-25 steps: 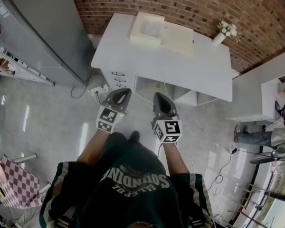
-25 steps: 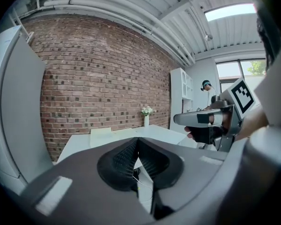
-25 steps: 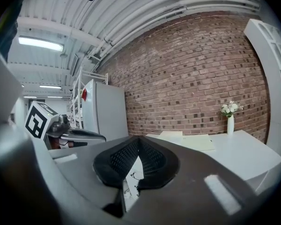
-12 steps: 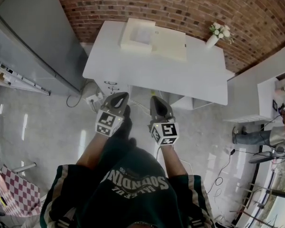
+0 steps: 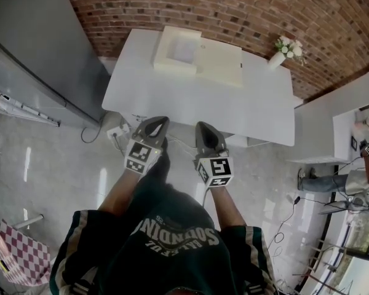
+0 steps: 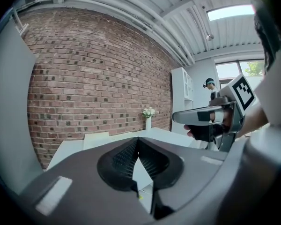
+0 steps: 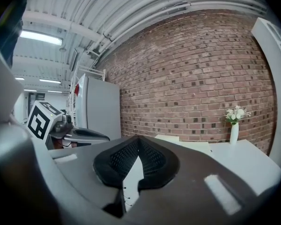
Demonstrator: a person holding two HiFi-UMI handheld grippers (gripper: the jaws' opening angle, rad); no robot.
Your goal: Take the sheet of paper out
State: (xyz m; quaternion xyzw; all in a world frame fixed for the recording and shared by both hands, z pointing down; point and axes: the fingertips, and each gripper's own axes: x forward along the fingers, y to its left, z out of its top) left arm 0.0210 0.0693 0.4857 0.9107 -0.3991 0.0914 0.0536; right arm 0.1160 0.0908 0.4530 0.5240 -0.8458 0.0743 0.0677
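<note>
- White surface (image 5: 190, 106) in the head view, backed against a brick wall (image 5: 234, 8). On its far side, an open shallow box (image 5: 179, 49) with a flat lid (image 5: 221, 61) touching it on the right, and a vase of flowers (image 5: 287, 47) near the far right corner.
- Same view: left claw (image 5: 162, 120) and right claw (image 5: 200, 126) side by side, level, just short of the near edge and well apart from the box.
- Left gripper view: left claw closed tip to tip, nothing between the ribbed pads (image 6: 124, 158). Box and vase small in the distance.
- Right gripper view: right claw likewise closed and empty, with the vase ahead to the right.
- Sheet of paper: not told apart in any view, but probably lying in the pale tray of the box.
- Step in hand, by judgement: the approach, with no taking-out begun.
- Next move: reach across to the far side, open one claw, and pinch the sheet by an edge. Possibly steady the box with the other.
</note>
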